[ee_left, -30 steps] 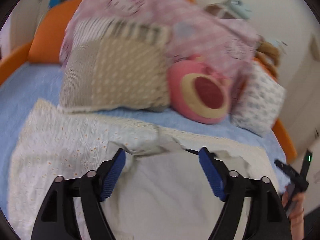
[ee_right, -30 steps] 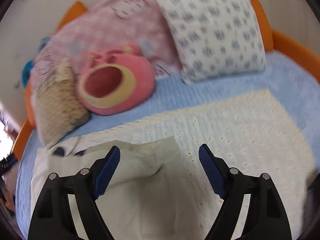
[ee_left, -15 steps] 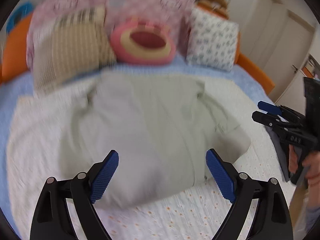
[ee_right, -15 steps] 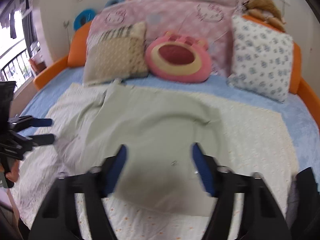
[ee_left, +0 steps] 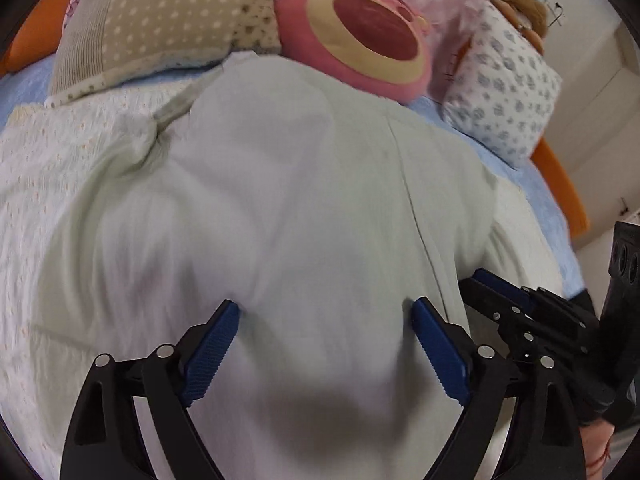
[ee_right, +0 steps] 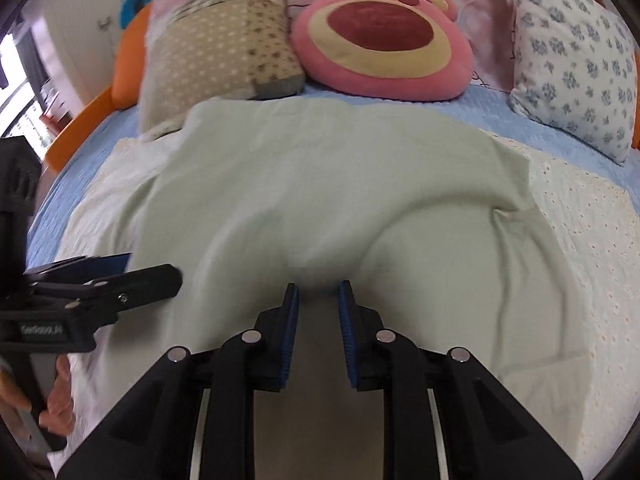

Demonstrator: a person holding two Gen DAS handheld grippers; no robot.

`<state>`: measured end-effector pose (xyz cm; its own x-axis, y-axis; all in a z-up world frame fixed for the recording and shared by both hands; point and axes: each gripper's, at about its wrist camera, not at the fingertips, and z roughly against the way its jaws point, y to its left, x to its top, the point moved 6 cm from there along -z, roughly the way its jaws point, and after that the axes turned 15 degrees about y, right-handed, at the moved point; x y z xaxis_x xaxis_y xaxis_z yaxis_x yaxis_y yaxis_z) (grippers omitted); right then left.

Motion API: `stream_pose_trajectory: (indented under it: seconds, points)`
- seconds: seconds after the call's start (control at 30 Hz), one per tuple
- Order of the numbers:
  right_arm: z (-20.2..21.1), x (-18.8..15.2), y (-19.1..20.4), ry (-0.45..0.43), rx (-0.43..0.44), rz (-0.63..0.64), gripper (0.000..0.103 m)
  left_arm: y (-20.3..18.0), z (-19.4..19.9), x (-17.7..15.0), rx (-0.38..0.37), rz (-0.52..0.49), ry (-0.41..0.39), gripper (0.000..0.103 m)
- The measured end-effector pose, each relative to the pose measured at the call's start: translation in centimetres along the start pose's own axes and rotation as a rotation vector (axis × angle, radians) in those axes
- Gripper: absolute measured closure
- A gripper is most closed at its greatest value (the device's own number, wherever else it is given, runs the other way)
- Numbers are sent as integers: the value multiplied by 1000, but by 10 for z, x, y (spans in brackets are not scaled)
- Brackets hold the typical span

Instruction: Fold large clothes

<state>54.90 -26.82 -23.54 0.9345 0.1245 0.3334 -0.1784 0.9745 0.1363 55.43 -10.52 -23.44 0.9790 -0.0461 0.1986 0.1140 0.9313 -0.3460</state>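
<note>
In my left wrist view, the pale green garment (ee_left: 304, 208) now fills most of the frame. A second ago I saw only its far edge, low down, with pillows above. It lies spread over the cream blanket (ee_left: 52, 184) on the bed, its far end reaching the tan pillow (ee_left: 160, 16) and the pink plush cushion (ee_left: 360, 32) at the top. My left gripper (ee_left: 324, 320) has dropped close onto the cloth. Its fingers (ee_left: 212, 344) stand wide, tips pressing into the fabric at the lower centre, with nothing pinched. At the lower right edge my right gripper (ee_left: 516, 304) comes in beside it.

In my right wrist view, the same garment (ee_right: 332, 184) lies flat across the middle, a crease running off to the right. My right gripper (ee_right: 318, 292) was wide open a second ago; now its fingers (ee_right: 290, 320) stand narrow and are closing on a small ridge of cloth bunched at their tips. I can't tell whether the pads already bite it. My left gripper (ee_right: 108, 280) shows at the left edge.

I judge the garment is laid out, and I am taking hold of its near edge for the first fold.
</note>
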Motion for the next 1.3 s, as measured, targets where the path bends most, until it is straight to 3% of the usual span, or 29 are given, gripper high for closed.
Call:
stream_pose_trajectory:
  seconds: [0.17, 0.3, 0.53, 0.7, 0.8, 0.87, 0.93, 1.0, 1.2, 1.3]
  points:
    - [-22, 35, -15, -21, 2, -63, 84, 5, -14, 35, 86, 0, -24, 12]
    - [-38, 56, -20, -19, -36, -66, 84, 14, -38, 56, 140, 11, -32, 5]
    - [-64, 67, -23, -41, -85, -72, 84, 27, -61, 68, 167, -3, -44, 2]
    - [-52, 66, -20, -55, -114, -54, 82, 24, -56, 67, 162, 7, -52, 2]
    - [-16, 51, -24, -112, -75, -52, 82, 29, -31, 54, 58, 55, -96, 2]
    - [22, 32, -40, -176, -144, -37, 81, 29, 0, 41, -3, 31, -151, 2]
    - [47, 13, -57, -199, -193, -39, 79, 35, 20, 26, 26, -21, -167, 2]
    - [63, -15, -81, -190, -181, -60, 79, 57, 28, 8, 67, -14, -158, 2]
    - [48, -85, -140, -73, -104, -154, 80, 130, 11, -26, -71, 156, -135, 2]
    - [24, -102, -162, -48, -102, -215, 83, 140, -9, -31, -66, 174, -139, 2]
